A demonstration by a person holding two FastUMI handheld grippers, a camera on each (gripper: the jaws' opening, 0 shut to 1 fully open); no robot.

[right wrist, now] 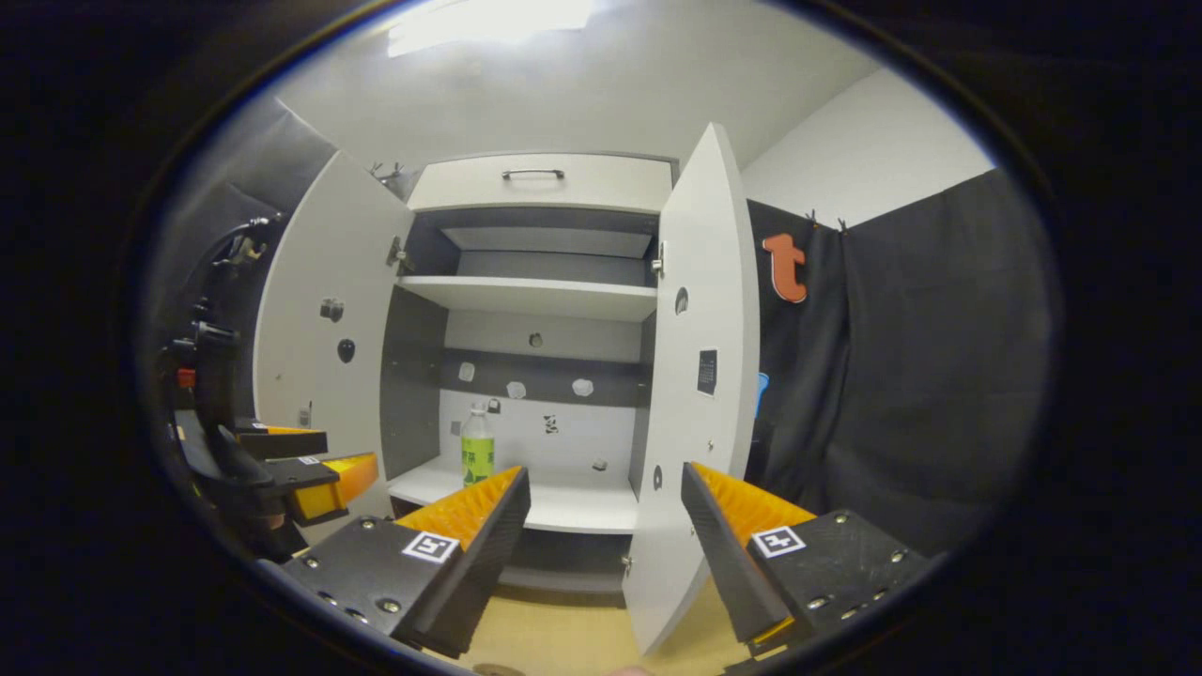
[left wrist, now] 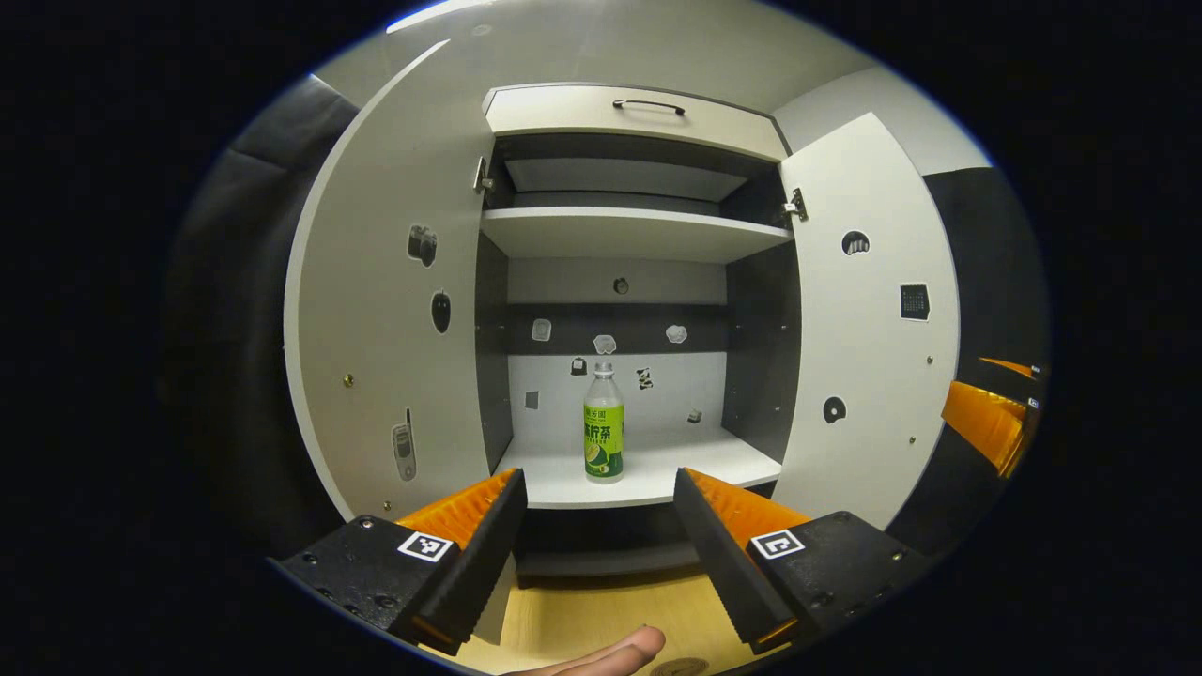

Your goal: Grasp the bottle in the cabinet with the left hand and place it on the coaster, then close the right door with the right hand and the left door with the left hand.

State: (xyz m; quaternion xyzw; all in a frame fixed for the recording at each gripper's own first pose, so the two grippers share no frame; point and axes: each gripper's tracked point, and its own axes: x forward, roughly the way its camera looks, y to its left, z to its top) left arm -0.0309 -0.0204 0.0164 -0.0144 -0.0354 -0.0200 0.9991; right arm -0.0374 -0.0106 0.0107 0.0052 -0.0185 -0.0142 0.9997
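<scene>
Left hand-held gripper [left wrist: 596, 512] spread wide, aimed at bottle [left wrist: 604, 427] at twelve o'clock, ready to grasp; right hand-held gripper [right wrist: 606, 512] likewise spread.

White wall [right wrist: 873, 141], perhaps a ceiling light [right wrist: 488, 19].

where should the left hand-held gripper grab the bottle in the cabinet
Probably the labelled body of the bottle, fingers on either side, coming straight in from the open front. It stands upright on the lower shelf with room on both sides, and the left hand-held gripper is open and already lined up with it.
</scene>
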